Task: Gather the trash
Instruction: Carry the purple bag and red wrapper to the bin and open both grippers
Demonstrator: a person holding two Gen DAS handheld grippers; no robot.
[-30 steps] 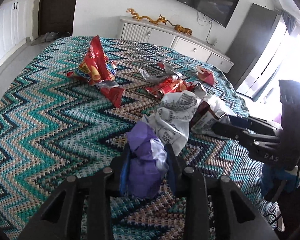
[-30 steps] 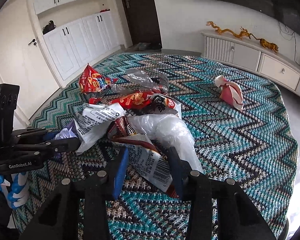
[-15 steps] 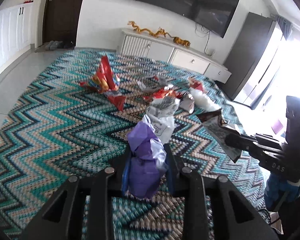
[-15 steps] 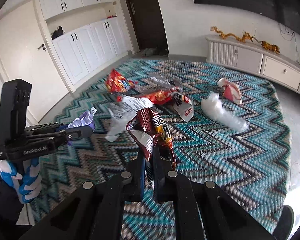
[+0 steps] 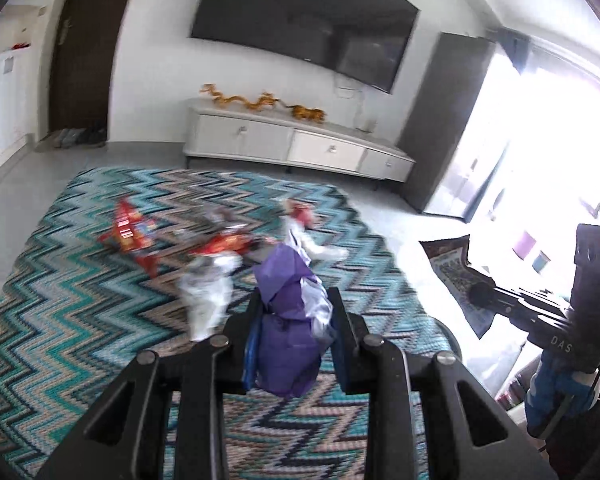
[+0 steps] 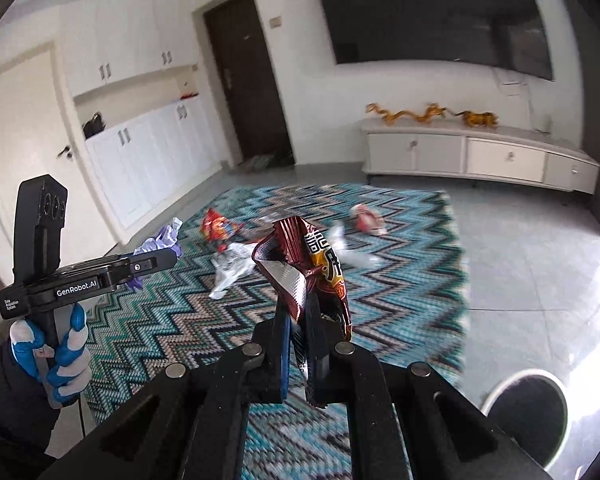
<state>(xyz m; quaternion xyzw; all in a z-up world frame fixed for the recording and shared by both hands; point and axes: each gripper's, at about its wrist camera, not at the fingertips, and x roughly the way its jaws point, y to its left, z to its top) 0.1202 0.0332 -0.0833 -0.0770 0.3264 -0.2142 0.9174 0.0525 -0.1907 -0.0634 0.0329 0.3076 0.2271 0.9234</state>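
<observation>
My left gripper (image 5: 293,306) is shut on a crumpled purple wrapper (image 5: 289,320) and holds it high above the zigzag rug (image 5: 59,312). My right gripper (image 6: 297,308) is shut on a dark red snack bag (image 6: 304,264), also lifted clear of the rug; it shows at the right of the left wrist view (image 5: 456,276). The left gripper with the purple wrapper also shows in the right wrist view (image 6: 155,258). On the rug lie a red snack bag (image 5: 129,230), a white printed wrapper (image 5: 205,292), a red wrapper (image 5: 223,244) and a pink-white wrapper (image 6: 366,218).
A white low cabinet (image 5: 291,148) with gold dragon figures stands against the far wall under a wall TV (image 5: 300,20). A dark round bin rim (image 6: 528,408) is at the lower right on the tiled floor. White cupboards (image 6: 147,160) and a dark door (image 6: 247,80) are on the left.
Both grippers have risen well above the rug with their wrappers; the litter looks smaller and farther. The right gripper closed on the dark red bag a second ago and lifted it.
</observation>
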